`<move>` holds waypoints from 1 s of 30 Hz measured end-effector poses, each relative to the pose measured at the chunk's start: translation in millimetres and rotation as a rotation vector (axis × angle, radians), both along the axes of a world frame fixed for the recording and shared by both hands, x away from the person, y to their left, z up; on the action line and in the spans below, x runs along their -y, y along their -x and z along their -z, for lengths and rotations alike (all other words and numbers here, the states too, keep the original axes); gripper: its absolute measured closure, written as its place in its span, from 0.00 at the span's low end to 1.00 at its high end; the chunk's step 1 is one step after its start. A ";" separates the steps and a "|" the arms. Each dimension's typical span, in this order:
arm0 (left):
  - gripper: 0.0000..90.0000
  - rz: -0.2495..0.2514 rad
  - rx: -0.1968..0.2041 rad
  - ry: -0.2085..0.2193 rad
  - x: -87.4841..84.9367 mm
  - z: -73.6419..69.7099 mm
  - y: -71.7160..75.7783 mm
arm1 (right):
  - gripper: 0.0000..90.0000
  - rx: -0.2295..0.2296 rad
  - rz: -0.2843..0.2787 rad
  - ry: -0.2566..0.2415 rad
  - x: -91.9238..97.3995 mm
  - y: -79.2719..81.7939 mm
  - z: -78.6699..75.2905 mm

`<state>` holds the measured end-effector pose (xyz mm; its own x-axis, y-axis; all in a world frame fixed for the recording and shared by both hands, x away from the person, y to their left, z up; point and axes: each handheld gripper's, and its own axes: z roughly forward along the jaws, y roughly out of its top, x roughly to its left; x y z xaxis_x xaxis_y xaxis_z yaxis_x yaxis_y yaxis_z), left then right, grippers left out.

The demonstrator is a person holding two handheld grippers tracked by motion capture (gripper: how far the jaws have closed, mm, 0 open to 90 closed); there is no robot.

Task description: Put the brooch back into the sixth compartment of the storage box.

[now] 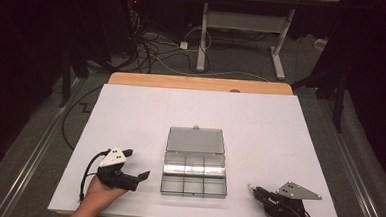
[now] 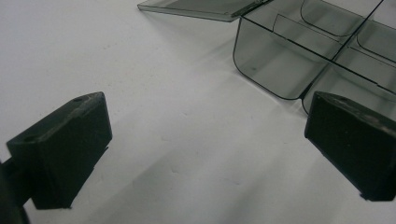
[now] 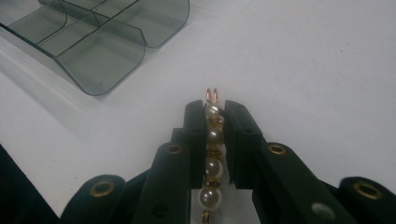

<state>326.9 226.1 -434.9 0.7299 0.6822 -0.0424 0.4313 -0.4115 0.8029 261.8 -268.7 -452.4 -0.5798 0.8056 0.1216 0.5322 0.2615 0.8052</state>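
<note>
A smoky clear plastic compartment box [image 1: 193,180] lies open at the table's centre, its lid [image 1: 195,140] folded flat behind it. Its compartments [image 2: 275,65] look bare in the left gripper view. My left gripper [image 1: 137,164] rests on the white sheet just left of the box, jaws wide apart with nothing between them [image 2: 205,140]. My right gripper [image 1: 255,191] lies near the front edge, right of the box. It is shut [image 3: 214,112] on a row of pearls with gold links [image 3: 214,137], whose copper-coloured tip [image 3: 211,94] pokes out past the jaws.
A white sheet [image 1: 260,127] covers the table, with a wooden edge [image 1: 197,82] at the far side. Beyond it are floor cables [image 1: 154,51] and another desk's white legs [image 1: 202,39]. A person's hands hold both grippers at the front edge.
</note>
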 end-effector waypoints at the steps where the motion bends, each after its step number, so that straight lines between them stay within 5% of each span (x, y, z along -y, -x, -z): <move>1: 0.00 0.000 0.000 0.000 0.0 0.0 0.0 | 0.89 0.001 0.000 -0.001 -0.3 0.0 -0.3; 30: 0.00 0.003 -0.003 0.002 -0.2 0.0 -0.4 | 0.89 0.022 -0.069 -0.027 -24.2 -7.2 -7.3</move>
